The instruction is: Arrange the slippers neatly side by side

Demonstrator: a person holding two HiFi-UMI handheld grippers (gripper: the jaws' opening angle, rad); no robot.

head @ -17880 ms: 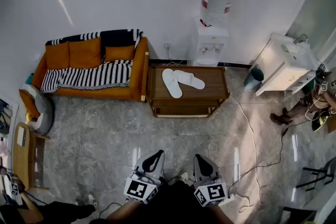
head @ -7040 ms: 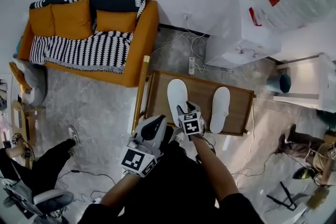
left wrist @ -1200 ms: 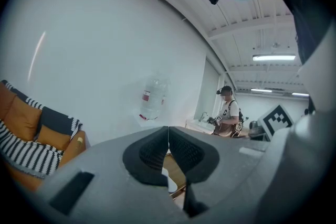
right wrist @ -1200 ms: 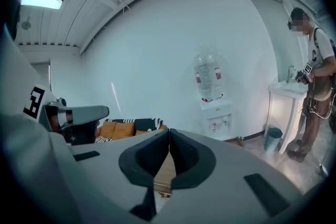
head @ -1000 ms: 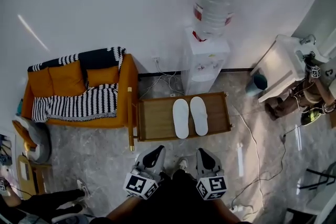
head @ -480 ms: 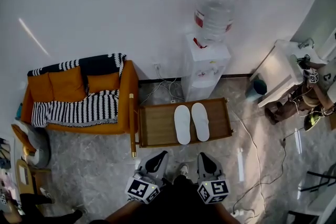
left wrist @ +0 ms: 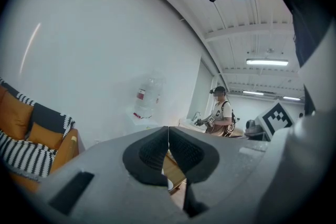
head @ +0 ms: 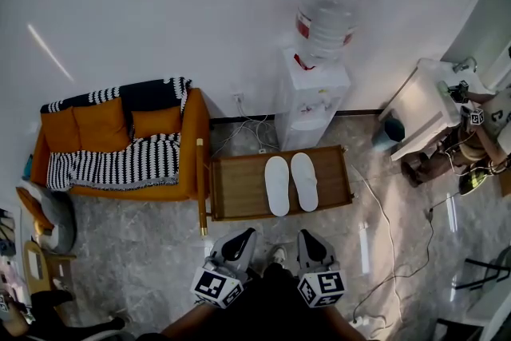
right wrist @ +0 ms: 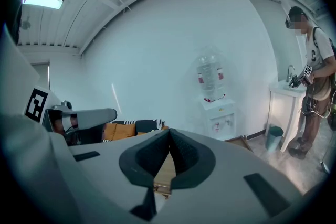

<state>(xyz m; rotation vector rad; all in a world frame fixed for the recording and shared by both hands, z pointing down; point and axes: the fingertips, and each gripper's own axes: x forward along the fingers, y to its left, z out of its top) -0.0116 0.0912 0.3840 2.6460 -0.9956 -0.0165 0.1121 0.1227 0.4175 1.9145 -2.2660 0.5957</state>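
White slippers (head: 277,186) lie side by side on the right half of the wooden table (head: 231,189), long axes parallel and running from me toward the wall. I note a flat, matching pair, toe ends not discernible. My left gripper (left wrist: 168,140) and right gripper (right wrist: 168,139) are both closed, empty, well short of the table.

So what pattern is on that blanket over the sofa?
The blanket is black-and-white striped, seemingly zigzag; clearest in the head view.
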